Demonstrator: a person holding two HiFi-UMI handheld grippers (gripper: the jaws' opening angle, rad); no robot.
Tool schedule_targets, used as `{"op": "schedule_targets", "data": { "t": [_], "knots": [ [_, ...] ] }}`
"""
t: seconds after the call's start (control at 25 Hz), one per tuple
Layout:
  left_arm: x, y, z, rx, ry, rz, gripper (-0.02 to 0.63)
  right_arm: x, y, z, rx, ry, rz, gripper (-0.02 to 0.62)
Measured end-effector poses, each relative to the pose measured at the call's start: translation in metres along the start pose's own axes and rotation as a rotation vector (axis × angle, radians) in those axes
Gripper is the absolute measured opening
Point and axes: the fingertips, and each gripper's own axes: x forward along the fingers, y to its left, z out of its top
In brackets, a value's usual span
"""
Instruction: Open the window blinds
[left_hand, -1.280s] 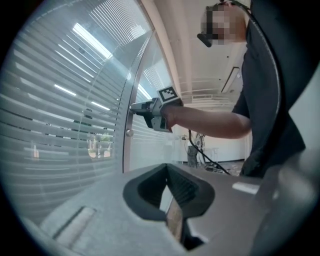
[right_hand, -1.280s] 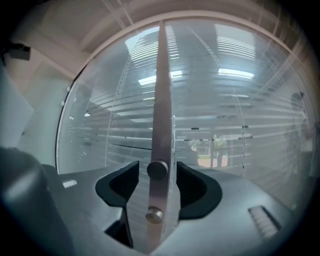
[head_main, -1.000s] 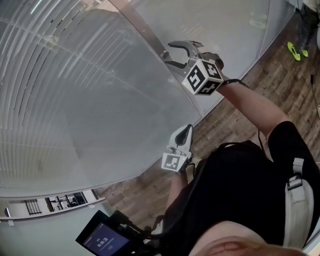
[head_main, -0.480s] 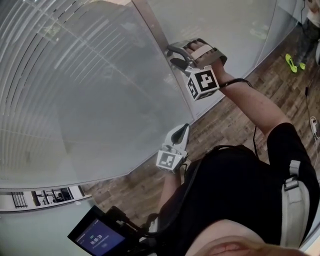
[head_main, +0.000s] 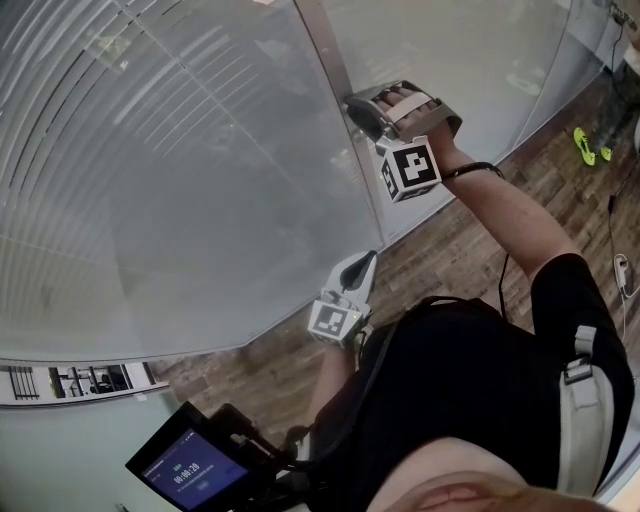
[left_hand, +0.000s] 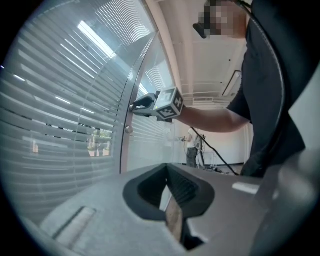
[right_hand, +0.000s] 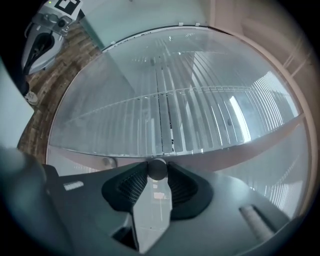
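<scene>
Rolled since the earlier frame: right tool (head_main: 360, 110) has turned about its own line, so its marker cube (head_main: 411, 168) now faces sideways, and its jaws have just been closing.

Head view: right tool is up at the frame post (head_main: 330, 60) between two glass panes. Left tool (head_main: 368, 262) hangs low near my body, jaws together, nothing in them; parked, I judge, since this job needs one hand. The blinds (head_main: 150, 150) sit behind the glass to the left of the post and cover the whole pane.

Left gripper view: own jaws closed with only a thin slit, empty. Ahead, the right tool meets the post at arm height. A second knob (left_hand: 129, 130) sits just below it on the same post, untouched. Slats run level, with bright strips between them and a bit of outdoors showing through, so they look partly tilted, not fully open.

Right gripper view: small round knob (right_hand: 157, 169) is clamped between the jaw tips, pads pressing both sides. Gripped this way, a wrist roll would turn it, which I judge drives the slats. Slats here are pale, evenly spaced, with a few dark gaps.
</scene>
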Motion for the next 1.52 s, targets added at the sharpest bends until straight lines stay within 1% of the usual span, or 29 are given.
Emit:
{"op": "schedule_targets", "data": {
  "t": [0.24,0.4,0.52,0.72,0.84,0.96,1.08,1.2,1.36,1.52],
  "knots": [
    [0.0,0.002,0.002,-0.007,0.006,0.009,0.003,0.001,-0.001,0.0,0.026,0.001,-0.001,0.129],
    [0.001,0.001,0.003,-0.006,0.013,0.007,0.003,0.001,-0.002,0.0,0.082,-0.004,0.002,0.129],
    [0.001,0.003,0.001,0.005,0.004,0.008,0.003,0.0,-0.004,0.0,0.159,-0.009,0.001,0.129],
    [-0.001,0.005,0.001,0.008,0.003,0.007,0.003,-0.001,-0.011,0.002,0.362,-0.03,-0.004,0.129],
    [0.0,0.006,0.0,0.002,0.004,0.011,0.003,0.0,-0.01,-0.001,0.435,-0.033,-0.009,0.129],
    [0.0,0.002,0.002,-0.003,0.021,0.005,0.003,-0.001,-0.011,-0.002,0.57,-0.054,0.006,0.13],
    [-0.001,0.003,0.002,0.007,0.012,0.006,0.003,-0.002,-0.015,-0.003,0.73,-0.088,0.021,0.13],
    [-0.003,0.004,-0.002,0.01,0.008,0.008,0.003,-0.003,-0.019,-0.006,0.901,-0.112,0.025,0.132],
    [-0.002,0.002,-0.001,-0.012,0.02,0.011,0.003,-0.002,-0.017,-0.013,1.128,-0.141,0.025,0.13],
    [-0.002,0.004,-0.005,-0.006,-0.003,0.01,0.003,0.003,-0.012,-0.021,1.352,-0.166,0.026,0.13]
  ]
}}
